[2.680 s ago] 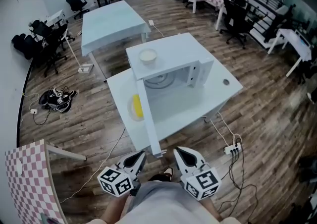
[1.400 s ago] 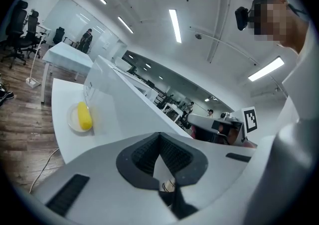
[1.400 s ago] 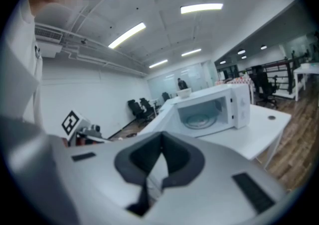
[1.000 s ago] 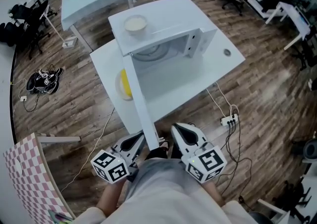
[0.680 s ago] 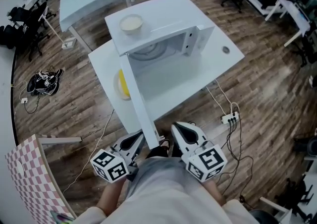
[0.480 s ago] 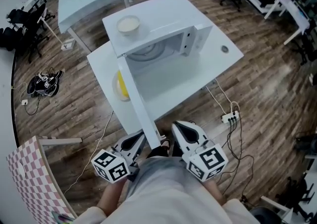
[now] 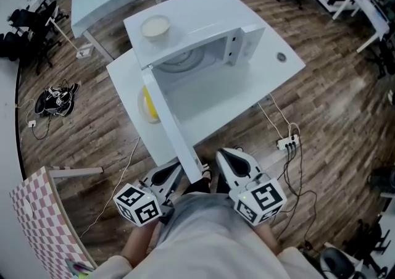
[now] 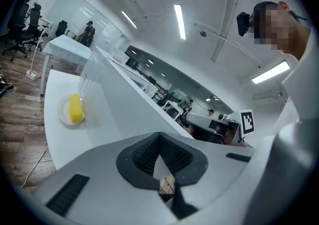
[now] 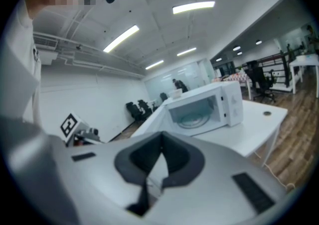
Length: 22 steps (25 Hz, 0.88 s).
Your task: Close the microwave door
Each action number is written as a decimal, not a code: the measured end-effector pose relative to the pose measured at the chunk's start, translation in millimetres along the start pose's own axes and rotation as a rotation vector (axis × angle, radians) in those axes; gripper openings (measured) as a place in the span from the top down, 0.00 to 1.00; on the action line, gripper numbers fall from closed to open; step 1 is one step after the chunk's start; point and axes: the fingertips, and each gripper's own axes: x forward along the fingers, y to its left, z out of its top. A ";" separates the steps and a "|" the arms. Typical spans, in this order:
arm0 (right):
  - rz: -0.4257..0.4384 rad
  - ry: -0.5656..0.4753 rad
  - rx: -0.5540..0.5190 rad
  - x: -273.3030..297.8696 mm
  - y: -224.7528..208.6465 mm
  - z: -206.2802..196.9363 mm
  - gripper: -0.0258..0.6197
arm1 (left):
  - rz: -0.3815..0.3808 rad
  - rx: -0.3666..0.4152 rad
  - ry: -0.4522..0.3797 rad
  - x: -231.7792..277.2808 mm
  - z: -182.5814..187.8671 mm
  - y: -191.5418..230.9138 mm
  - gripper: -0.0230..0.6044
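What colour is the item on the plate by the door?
The item is yellow; the left gripper view shows it best.

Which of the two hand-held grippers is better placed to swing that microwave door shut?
Left. The left gripper sits beside the outer face of the open door, near its free edge, so a push would likely swing it shut. The right gripper is on the inner side.

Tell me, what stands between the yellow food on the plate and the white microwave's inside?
Only the open white door of the microwave, seen in the head view.
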 end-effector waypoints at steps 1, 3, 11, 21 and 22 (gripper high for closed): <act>0.003 0.000 0.002 -0.3 -1.0 -0.3 0.93 | 0.000 0.001 0.001 1.3 -0.1 -0.5 0.94; 0.013 0.003 0.005 0.1 -2.8 -1.3 0.93 | 0.001 0.007 0.001 3.7 -0.6 -0.8 0.94; 0.048 0.012 0.010 0.1 -15.8 2.2 0.93 | 0.011 -0.003 0.005 20.3 0.9 -10.7 0.94; 0.062 0.029 0.033 -1.0 -36.2 2.9 0.93 | -0.005 -0.003 0.015 48.4 6.8 -21.9 0.94; 0.062 0.029 0.035 -1.4 -38.8 3.1 0.93 | -0.008 -0.004 0.017 51.4 7.4 -23.8 0.94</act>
